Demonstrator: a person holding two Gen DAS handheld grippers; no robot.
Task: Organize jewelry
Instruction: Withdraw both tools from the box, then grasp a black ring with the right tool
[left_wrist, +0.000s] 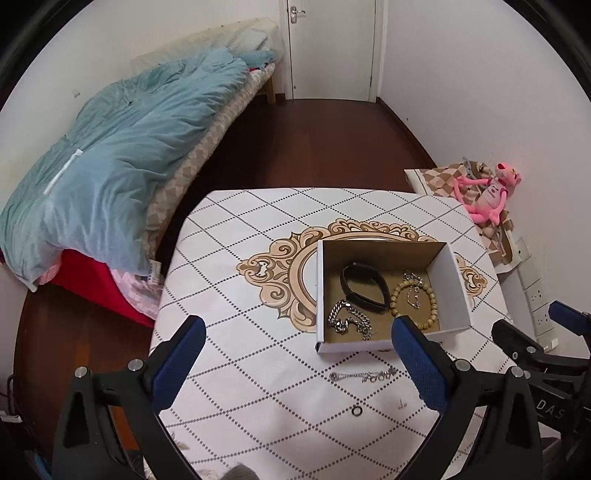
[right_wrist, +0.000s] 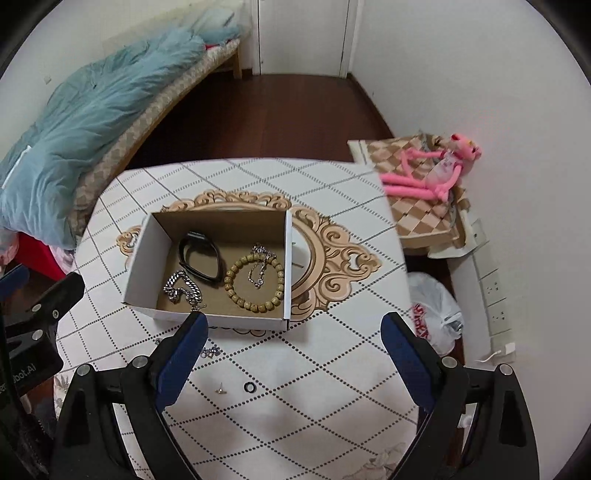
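Observation:
An open cardboard box (left_wrist: 454, 280) (right_wrist: 140, 254) stands on the table. It holds a black band (left_wrist: 365, 288) (right_wrist: 201, 260), a bead bracelet (left_wrist: 430, 306) (right_wrist: 255, 282), a silver chain bracelet (left_wrist: 349, 319) (right_wrist: 183, 288) and a thin chain (right_wrist: 260, 266). On the cloth in front lie a thin silver chain (left_wrist: 364, 376) (right_wrist: 210, 352), a small ring (left_wrist: 357, 410) (right_wrist: 250, 387) and an ear stud (left_wrist: 402, 405) (right_wrist: 220, 388). My left gripper (left_wrist: 299, 362) is open and empty, above the cloth before the box. My right gripper (right_wrist: 295, 354) is open and empty, also short of the box.
The table (left_wrist: 240, 258) has a white diamond-pattern cloth. A bed with a blue quilt (left_wrist: 118, 155) lies to the left. A pink plush toy (left_wrist: 487, 192) sits on a checked box at right. A plastic bag (right_wrist: 436, 310) lies on the floor by wall sockets.

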